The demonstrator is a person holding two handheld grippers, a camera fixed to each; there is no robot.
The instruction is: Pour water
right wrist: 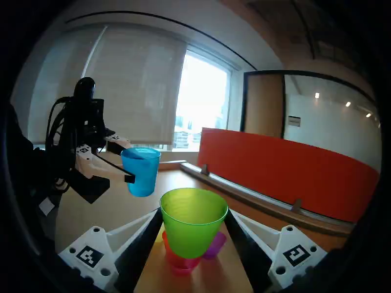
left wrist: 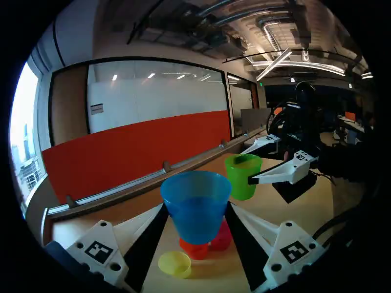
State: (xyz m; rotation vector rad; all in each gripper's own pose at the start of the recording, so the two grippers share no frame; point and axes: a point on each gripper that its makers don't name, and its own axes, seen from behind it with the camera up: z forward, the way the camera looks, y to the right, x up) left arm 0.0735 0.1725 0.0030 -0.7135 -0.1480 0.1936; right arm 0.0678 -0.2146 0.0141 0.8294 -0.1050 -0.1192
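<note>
In the left gripper view my left gripper [left wrist: 196, 215] is shut on a blue cup [left wrist: 196, 205], held upright above the wooden table [left wrist: 303, 210], with water showing through its translucent wall. Farther off, the right gripper [left wrist: 254, 178] holds a green cup [left wrist: 242, 176] level with it. In the right gripper view my right gripper [right wrist: 193, 232] is shut on the green cup [right wrist: 193, 228], upright. To the left there, the left gripper [right wrist: 128, 177] carries the blue cup [right wrist: 141, 171]. The two cups are apart.
Small cups lie on the table under the held ones: yellow [left wrist: 175, 264], orange-red [left wrist: 194, 250] and magenta [left wrist: 222, 238]; red [right wrist: 177, 261] and purple [right wrist: 215, 246] in the right gripper view. A red partition [left wrist: 132, 151] and rail run along the table's far edge.
</note>
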